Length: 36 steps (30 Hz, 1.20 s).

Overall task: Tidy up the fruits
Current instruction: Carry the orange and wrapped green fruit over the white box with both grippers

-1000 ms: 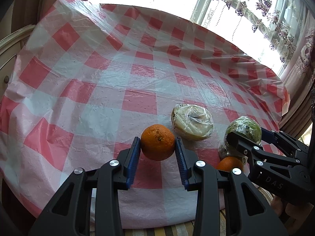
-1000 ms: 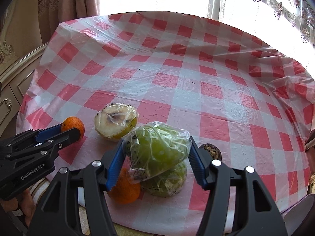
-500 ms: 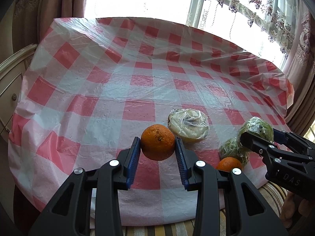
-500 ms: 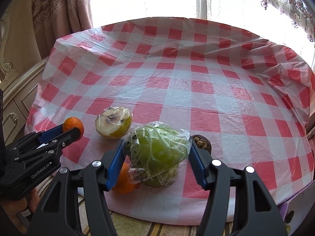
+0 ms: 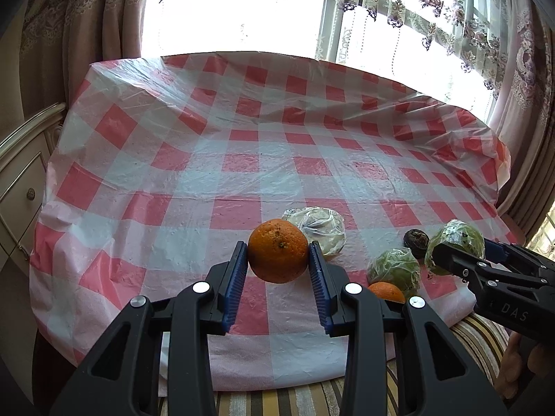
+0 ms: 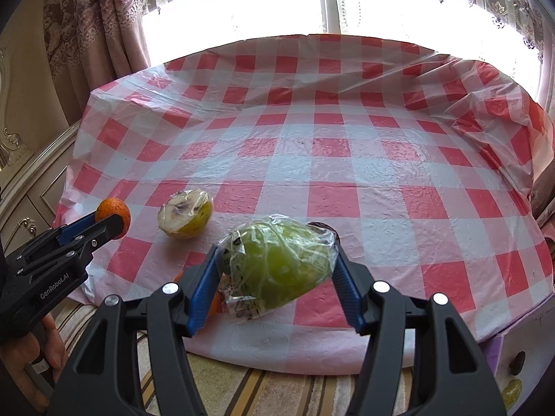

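The left tool [image 5: 278, 270] is clamped on an orange [image 5: 278, 250], the fruit pressed between its two blue pads and held clear above the near edge of the tabletop [image 5: 242, 173]. The right tool [image 6: 275, 277] grips a green fruit wrapped in plastic [image 6: 277, 263], likewise lifted off the checked cloth; in the left wrist view that same wrapped fruit [image 5: 456, 242] shows at the tip of the right tool.

Just beyond the left tool, a second orange [image 5: 385, 291] lies near the tabletop's front edge, touching another wrapped green fruit [image 5: 395, 268]. A small dark fruit [image 5: 415, 239] sits just behind those. Further in, a plastic-wrapped cut fruit [image 6: 185, 215] with pale flesh rests on the cloth, between the two tools.
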Each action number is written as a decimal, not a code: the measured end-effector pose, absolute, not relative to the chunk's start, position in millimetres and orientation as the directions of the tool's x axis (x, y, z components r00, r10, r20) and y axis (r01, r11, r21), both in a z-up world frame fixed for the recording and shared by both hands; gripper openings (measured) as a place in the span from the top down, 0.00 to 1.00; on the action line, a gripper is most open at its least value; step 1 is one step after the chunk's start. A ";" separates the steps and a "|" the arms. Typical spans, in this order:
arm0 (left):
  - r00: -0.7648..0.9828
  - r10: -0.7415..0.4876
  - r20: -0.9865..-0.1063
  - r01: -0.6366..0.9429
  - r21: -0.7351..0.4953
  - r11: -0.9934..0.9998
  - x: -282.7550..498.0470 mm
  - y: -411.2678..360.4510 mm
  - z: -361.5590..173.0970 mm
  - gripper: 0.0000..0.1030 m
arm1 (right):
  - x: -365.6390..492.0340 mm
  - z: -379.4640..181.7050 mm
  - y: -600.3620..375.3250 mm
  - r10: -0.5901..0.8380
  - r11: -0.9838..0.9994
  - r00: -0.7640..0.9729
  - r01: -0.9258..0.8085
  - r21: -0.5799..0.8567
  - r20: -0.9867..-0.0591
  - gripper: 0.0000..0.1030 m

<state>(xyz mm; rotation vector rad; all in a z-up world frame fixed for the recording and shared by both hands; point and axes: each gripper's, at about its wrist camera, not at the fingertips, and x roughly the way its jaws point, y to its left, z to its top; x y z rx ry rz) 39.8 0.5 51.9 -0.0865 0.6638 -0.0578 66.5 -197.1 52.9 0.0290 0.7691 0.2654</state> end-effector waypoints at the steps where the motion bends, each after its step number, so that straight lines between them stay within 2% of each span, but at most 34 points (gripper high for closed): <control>1: 0.786 -0.078 -0.613 0.028 -0.090 0.996 38.7 -2.4 52.4 0.67 | 65.3 53.2 -199.6 0.247 0.967 0.688 -0.223 0.125 -0.683 0.41; 20: 0.813 0.017 -0.582 0.097 0.165 0.981 23.3 -58.5 63.8 0.67 | 36.0 52.4 -258.3 0.214 0.977 0.698 -0.139 0.164 -0.683 0.41; 27: 0.753 -0.055 -0.655 0.195 0.142 0.970 25.9 -80.5 59.3 0.67 | 26.8 50.2 -283.9 0.186 0.981 0.697 -0.091 0.171 -0.693 0.41; 36: 0.720 -0.147 -0.678 0.309 0.123 0.943 20.8 -126.5 59.7 0.67 | 12.0 49.5 -323.6 0.136 0.985 0.703 -0.019 0.172 -0.698 0.41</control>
